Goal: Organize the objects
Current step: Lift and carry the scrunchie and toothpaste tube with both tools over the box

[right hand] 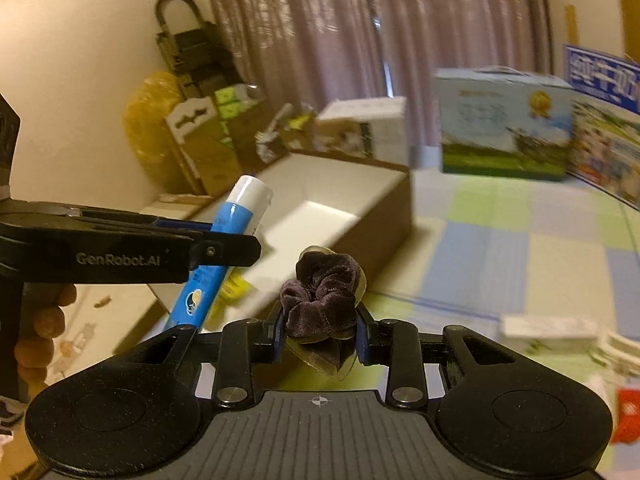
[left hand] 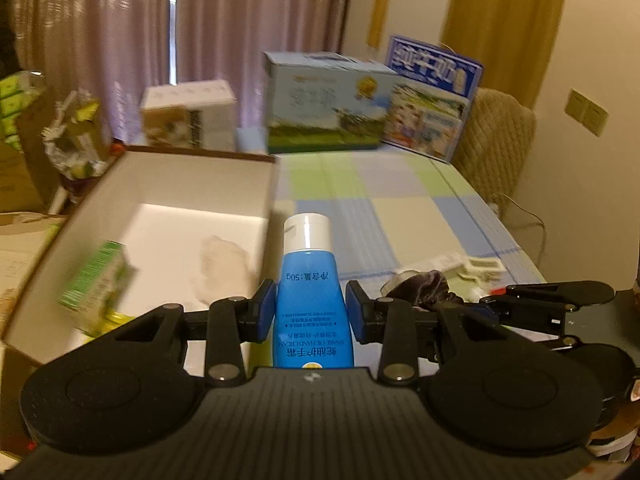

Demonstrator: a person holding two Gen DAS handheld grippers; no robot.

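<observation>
we hold the hand cream tube (left hand: 310,280) pinched in the left gripper (left hand: 311,312) jaws, the scrunchie (right hand: 322,300) in the right gripper (right hand: 322,332), both evidently bound for the open box (left hand: 192,184).

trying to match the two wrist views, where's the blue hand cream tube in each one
Left wrist view: blue hand cream tube at bottom centre, clamped in the left gripper, white cap pointing away.
Right wrist view: same tube at left, slanting up.
Shared landmark: the open white box behind it.

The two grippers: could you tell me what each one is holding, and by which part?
Left gripper: blue hand cream tube, held mid-body. Right gripper: dark velvet scrunchie, by its lower folds.
</observation>
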